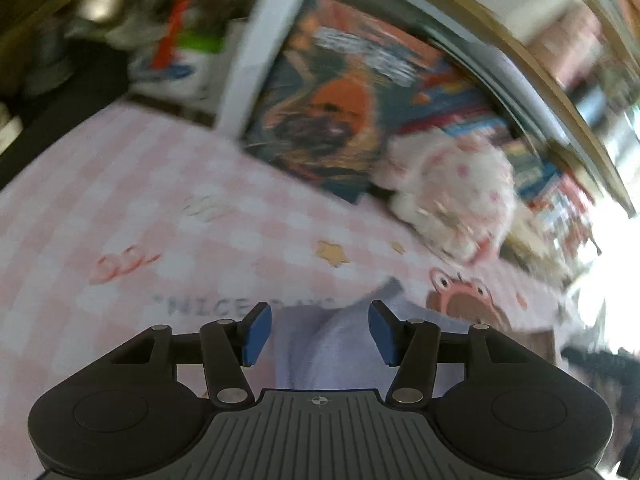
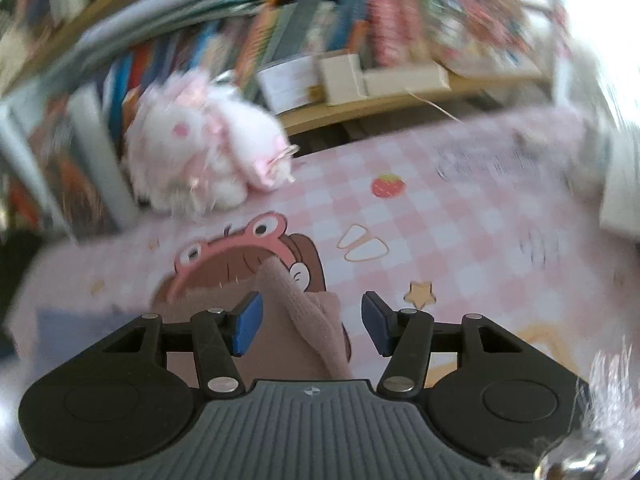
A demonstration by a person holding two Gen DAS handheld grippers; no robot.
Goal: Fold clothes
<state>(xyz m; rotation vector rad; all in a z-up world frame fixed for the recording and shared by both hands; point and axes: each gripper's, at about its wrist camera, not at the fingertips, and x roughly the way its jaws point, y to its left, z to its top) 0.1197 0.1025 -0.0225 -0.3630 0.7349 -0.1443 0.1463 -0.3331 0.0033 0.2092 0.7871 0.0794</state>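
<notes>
One plush toy [image 2: 204, 148] is sitting at the far left of the pink checked cloth [image 2: 460, 216], books [image 2: 280, 32] lining up behind it. The left gripper [image 1: 320, 332] is hanging wide open over a pale garment [image 1: 324, 344], gripping nothing. The right gripper [image 2: 312, 328] is gaping too, a pink garment [image 2: 308, 312] lying between its jaws, ungripped.

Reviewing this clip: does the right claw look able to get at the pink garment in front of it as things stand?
Probably yes. The right claw is open, and a raised fold of the pink garment already lies between its blue pads, with nothing in the way.
</notes>
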